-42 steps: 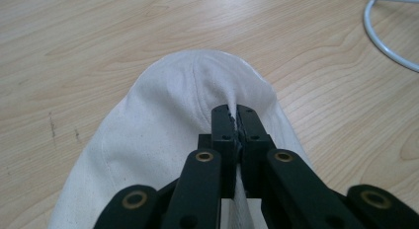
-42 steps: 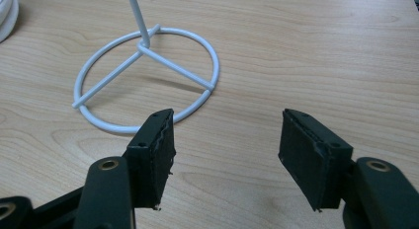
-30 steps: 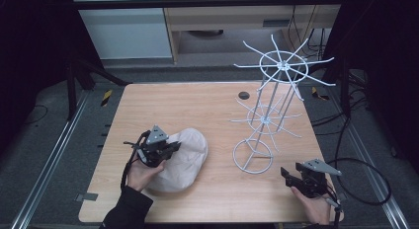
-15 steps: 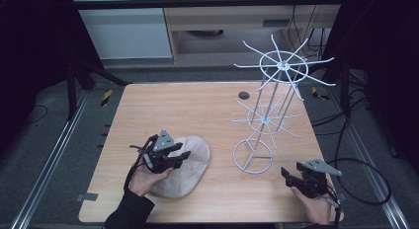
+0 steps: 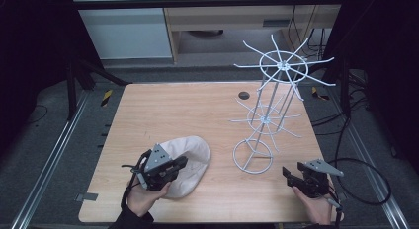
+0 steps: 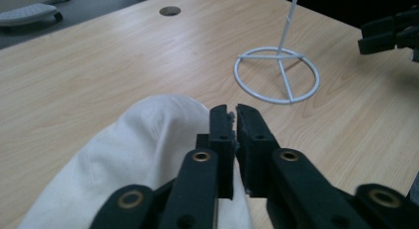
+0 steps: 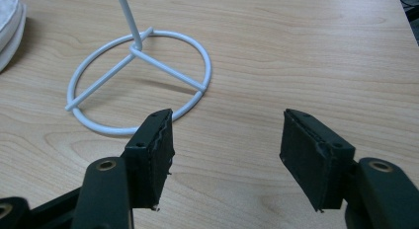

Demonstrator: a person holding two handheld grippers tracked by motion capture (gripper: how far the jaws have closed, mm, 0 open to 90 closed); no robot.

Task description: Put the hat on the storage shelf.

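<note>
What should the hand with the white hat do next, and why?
Probably lift the white cap a little and carry it toward the wire rack. The left gripper looks shut on the cap's edge, having just closed there, and the cap lies flat on the table, apart from the rack. The right gripper waits open near the rack's ring base.

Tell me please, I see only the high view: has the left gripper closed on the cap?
Observer: The left gripper view shows the left gripper has just been closing. Its jaws stand almost together, and white cloth of the cap shows low in the slit, so it looks pinched.
Operator: Is something in the right gripper?
Observer: No. In its own view the right gripper is open, with bare table between the jaws.
Operator: Where does it point?
Observer: At the ring base of the rack, without touching it.
</note>
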